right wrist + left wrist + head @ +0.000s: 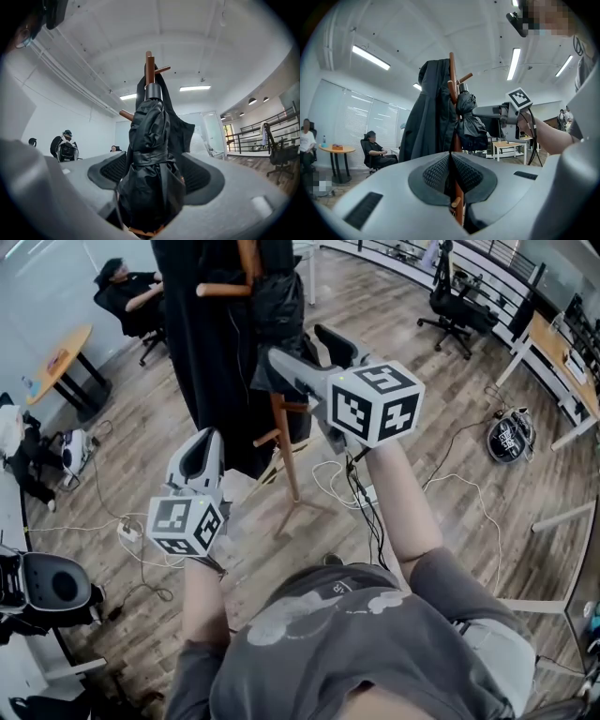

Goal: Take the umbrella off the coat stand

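Right gripper (298,345) wide astride the hung umbrella (150,154), left gripper (450,171) closed, empty: a loose bite on slack fabric may slip, tugging the stand (452,75).

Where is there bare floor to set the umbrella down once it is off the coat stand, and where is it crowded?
Free: the wood floor between the coat stand and the office chair. Crowded: cables loop by the stand's foot, with a power strip further left.
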`<state>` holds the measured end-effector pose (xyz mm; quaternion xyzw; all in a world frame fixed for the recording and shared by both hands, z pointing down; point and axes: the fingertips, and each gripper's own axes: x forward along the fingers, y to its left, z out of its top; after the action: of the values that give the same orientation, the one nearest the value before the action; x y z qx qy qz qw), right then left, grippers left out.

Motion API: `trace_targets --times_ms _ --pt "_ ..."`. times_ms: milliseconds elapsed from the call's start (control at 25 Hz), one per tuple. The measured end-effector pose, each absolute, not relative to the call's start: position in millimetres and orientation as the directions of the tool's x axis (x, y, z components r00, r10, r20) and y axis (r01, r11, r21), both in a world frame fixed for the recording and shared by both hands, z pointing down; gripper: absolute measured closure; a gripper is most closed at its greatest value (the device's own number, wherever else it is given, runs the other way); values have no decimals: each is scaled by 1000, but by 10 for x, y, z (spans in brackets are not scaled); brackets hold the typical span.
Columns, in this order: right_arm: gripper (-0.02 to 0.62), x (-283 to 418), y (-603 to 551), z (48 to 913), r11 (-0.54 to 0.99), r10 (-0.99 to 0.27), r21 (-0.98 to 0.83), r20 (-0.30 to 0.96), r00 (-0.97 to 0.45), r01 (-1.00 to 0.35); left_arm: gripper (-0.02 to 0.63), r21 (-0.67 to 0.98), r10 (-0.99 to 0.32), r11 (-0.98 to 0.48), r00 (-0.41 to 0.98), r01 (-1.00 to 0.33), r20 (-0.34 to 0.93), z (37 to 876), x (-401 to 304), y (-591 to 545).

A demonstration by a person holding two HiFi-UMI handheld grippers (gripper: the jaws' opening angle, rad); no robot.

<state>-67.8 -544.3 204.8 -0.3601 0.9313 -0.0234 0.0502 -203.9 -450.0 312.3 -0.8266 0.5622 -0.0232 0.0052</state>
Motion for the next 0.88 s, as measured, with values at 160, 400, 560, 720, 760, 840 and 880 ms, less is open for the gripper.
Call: trace_targets --times_ms 160,400,560,720,760,840,880 --pt "230 -757 -5534 2017 747 -665 -57 -65 -744 -662 600 -28 -934 -356 355 -934 36 3155 -2061 -4553" --pt "233 -887 -5612 1986 767 -641 -11 -37 -766 -641 600 -38 -935 -353 351 -935 42 3164 -2047 -4591" --pt "235 -965 -5654 1990 769 -638 17 -13 -770 -638 600 -36 -936 -349 347 -936 48 3172 -2028 -4636" --pt "235 -1055 -5697 2029 748 -663 46 7 -748 -662 600 -31 -937 -347 345 -937 50 3200 -2057 -4638" --pt "236 -1068 -5712 2039 738 -674 58 12 -739 -672 600 -32 -938 -345 343 -938 51 3206 -2068 -4638" --pt "262 -1079 -5752 2053 720 -693 85 20 -721 -689 600 -33 -940 -340 338 -940 53 3214 -2089 -4648" --pt "269 -1082 -5769 2059 713 -699 95 20 -715 -694 600 -32 -940 -338 336 -941 53 3220 -2097 -4654"
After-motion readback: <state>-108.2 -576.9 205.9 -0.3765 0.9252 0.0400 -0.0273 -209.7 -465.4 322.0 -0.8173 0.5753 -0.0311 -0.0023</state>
